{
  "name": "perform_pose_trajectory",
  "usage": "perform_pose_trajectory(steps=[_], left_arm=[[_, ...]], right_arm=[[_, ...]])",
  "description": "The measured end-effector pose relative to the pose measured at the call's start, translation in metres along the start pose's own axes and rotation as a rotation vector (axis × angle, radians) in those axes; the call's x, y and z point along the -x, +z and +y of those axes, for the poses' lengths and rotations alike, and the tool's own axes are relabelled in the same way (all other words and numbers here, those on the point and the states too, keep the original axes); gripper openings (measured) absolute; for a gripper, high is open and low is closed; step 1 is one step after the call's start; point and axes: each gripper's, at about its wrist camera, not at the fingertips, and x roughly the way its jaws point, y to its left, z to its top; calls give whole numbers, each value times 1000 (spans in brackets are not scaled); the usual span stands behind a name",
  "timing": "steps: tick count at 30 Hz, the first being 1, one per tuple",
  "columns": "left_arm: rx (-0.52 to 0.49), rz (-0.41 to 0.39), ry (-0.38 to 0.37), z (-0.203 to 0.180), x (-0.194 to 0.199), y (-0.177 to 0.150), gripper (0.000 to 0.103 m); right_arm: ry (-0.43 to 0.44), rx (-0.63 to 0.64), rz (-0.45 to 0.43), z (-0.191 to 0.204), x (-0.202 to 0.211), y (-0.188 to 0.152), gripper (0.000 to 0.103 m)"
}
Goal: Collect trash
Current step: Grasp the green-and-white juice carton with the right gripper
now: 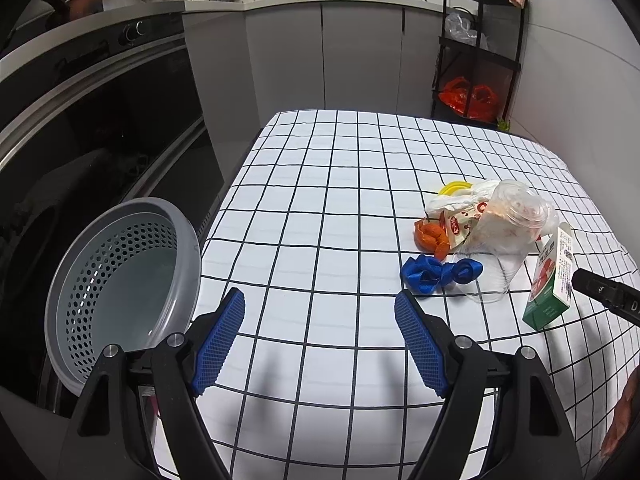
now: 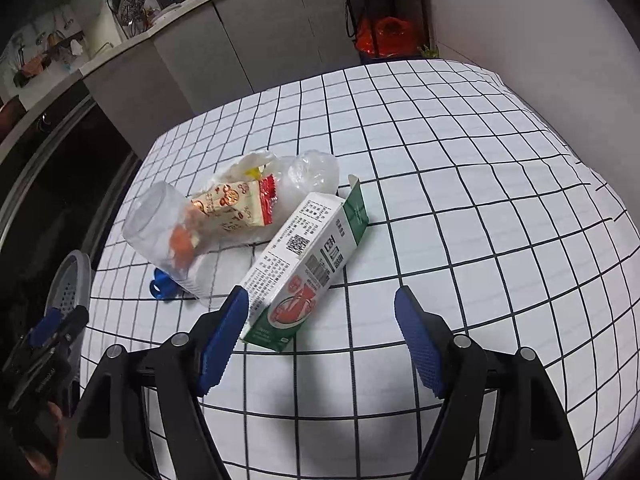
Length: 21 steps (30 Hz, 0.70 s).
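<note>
A pile of trash lies on the checked tablecloth (image 1: 328, 184). It holds a clear plastic cup (image 1: 500, 236) on its side, a printed snack wrapper (image 2: 232, 208), orange scraps (image 1: 430, 236), a blue ribbon (image 1: 438, 274), a yellow lid (image 1: 454, 189) and a crumpled clear bag (image 2: 314, 170). A green and white carton (image 2: 304, 268) lies beside the pile. My right gripper (image 2: 322, 314) is open just above the carton's near end, its left fingertip by the carton's edge. My left gripper (image 1: 320, 312) hovers open over bare cloth, left of the pile.
A grey perforated bin (image 1: 120, 284) stands off the table's left edge, beside a dark oven front (image 1: 100, 120). Grey cabinets (image 1: 320, 52) run along the back. A black rack (image 1: 480, 52) with an orange bag (image 1: 468, 98) stands at the back right.
</note>
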Motion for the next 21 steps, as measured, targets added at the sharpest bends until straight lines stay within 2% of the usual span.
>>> perform_pose_trajectory(steps=[7,17,21], left_arm=[[-5,-2,5,0,-1,1,76],[-8,-4,9,4,1,-1,76],[-11,0,12,6,-1,-3,76]], right_arm=[[23,-16,11,22,-7,-4,72],[-99,-65,24,29,-36,0,72],[-106,-65,14,27,-41,0,72]])
